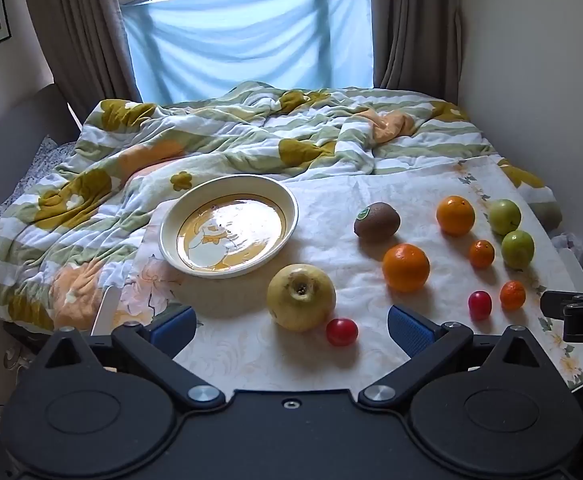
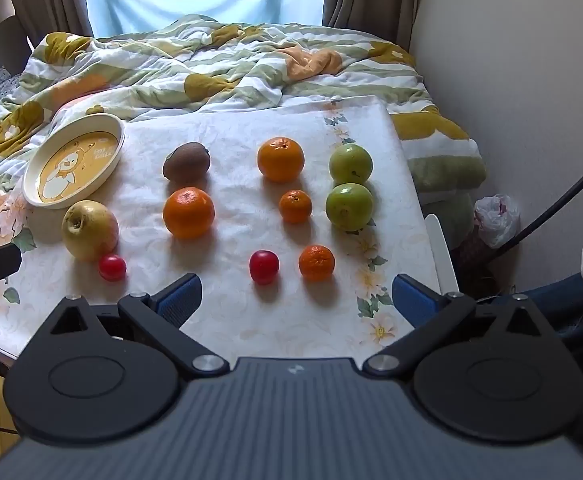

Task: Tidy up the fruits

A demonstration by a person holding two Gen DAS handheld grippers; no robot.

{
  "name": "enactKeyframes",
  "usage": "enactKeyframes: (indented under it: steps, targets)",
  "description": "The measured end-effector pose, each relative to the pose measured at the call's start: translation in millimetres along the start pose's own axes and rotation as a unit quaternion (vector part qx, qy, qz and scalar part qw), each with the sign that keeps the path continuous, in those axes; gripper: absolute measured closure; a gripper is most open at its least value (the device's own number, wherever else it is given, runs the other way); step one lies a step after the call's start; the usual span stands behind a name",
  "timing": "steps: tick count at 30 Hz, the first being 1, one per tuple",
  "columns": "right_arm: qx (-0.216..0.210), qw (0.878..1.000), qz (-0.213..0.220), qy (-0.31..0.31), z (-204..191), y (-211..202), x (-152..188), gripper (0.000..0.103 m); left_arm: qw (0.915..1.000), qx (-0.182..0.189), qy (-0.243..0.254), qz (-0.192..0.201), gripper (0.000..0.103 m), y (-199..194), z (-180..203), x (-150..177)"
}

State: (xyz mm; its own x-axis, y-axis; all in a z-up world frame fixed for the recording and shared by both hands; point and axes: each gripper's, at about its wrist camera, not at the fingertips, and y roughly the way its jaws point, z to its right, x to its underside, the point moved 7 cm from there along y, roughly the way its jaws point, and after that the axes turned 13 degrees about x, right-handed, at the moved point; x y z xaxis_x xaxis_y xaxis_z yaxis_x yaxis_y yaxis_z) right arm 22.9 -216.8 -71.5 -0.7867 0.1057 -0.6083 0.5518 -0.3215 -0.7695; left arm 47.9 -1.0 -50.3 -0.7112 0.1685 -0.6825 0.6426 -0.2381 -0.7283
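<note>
A flat board covered with a white floral-patterned cloth (image 2: 251, 128) carries all items. At its far left stands a round cream plate with a yellow duck design (image 2: 37, 198). Nearer lies a large yellow-green pear (image 2: 89, 229), with a small red cherry tomato (image 2: 112, 267) touching it. Toward the middle lie a brown kiwi (image 2: 186, 162) and a large orange (image 2: 188, 213). Further right lie another orange (image 2: 280, 159), two small mandarins (image 2: 295, 206), a second red tomato (image 2: 264, 266) and two green apples (image 2: 350, 164), touching.
</note>
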Motion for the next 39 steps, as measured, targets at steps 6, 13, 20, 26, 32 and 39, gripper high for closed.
enactKeyframes:
  steps: [6, 13, 20, 26, 32, 39]
  targets:
    - [-0.003, 1.000, -0.001, -0.001, -1, -2, 0, 0.000, 1.0000, -0.001, 0.001, 0.001, 0.000, 0, -1, 0]
    - [-0.003, 1.000, -0.001, -0.003, -4, -3, -3, 0.000, 1.0000, -0.002, -0.001, -0.002, 0.000, 0, 0, -1]
    - [-0.002, 1.000, 0.000, -0.004, -6, 0, -3, 0.000, 1.0000, -0.002, -0.002, -0.002, 0.000, 0, -1, -1]
    - [-0.002, 1.000, 0.000, -0.006, -8, 2, -3, 0.000, 1.0000, 0.000, -0.004, -0.002, 0.000, 1, -3, -3]
    - [-0.001, 1.000, -0.001, -0.006, -8, 2, -3, 0.000, 1.0000, 0.001, -0.005, -0.003, 0.000, 2, -3, -4]
    - [-0.003, 1.000, -0.005, -0.006, -7, 9, -1, 0.000, 1.0000, 0.001, -0.005, -0.004, 0.000, 3, -3, -4]
